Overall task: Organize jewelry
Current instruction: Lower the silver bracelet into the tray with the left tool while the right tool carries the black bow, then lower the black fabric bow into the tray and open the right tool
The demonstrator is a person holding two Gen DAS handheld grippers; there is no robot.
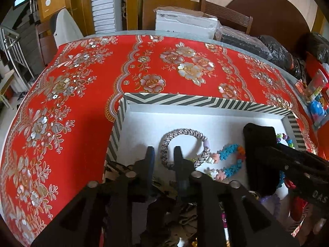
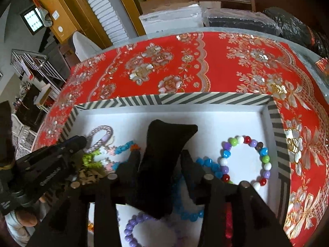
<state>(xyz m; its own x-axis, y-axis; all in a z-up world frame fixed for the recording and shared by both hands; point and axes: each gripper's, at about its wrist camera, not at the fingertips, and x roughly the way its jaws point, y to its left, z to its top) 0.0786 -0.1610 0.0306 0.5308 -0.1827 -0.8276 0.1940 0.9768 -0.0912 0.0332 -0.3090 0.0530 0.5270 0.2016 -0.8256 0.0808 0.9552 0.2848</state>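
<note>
On the red cloth (image 1: 82, 82) stands the striped box (image 2: 205, 98), and every piece of jewelry in view lies inside it on the white floor; none shows on the cloth outside. The gathering therefore looks mostly done, and the sorting only partly. The grey bracelet (image 1: 185, 132) lies by itself toward the box's left side, and the mixed-colour bead ring (image 2: 263, 151) lies flat and apart toward the right wall. The blue flower bracelet (image 1: 230, 150) is just beside the grey one. Nearer the camera things are still crowded: a blue bead strand (image 2: 209, 162) and a purple bead ring (image 2: 131, 224) run under or against a black pouch (image 2: 164, 135), and a green tangle (image 2: 90, 158) sits in the near-left part, half hidden. The right claw (image 2: 160, 154) has the pouch between its 2 fingers at a middling gap; I cannot tell if the pads pinch it. The left claw (image 1: 163, 150) is narrowly parted and holds nothing, 1 finger lying over the grey bracelet's loop. What seems left is placing the pouch and untangling the near pile.
</note>
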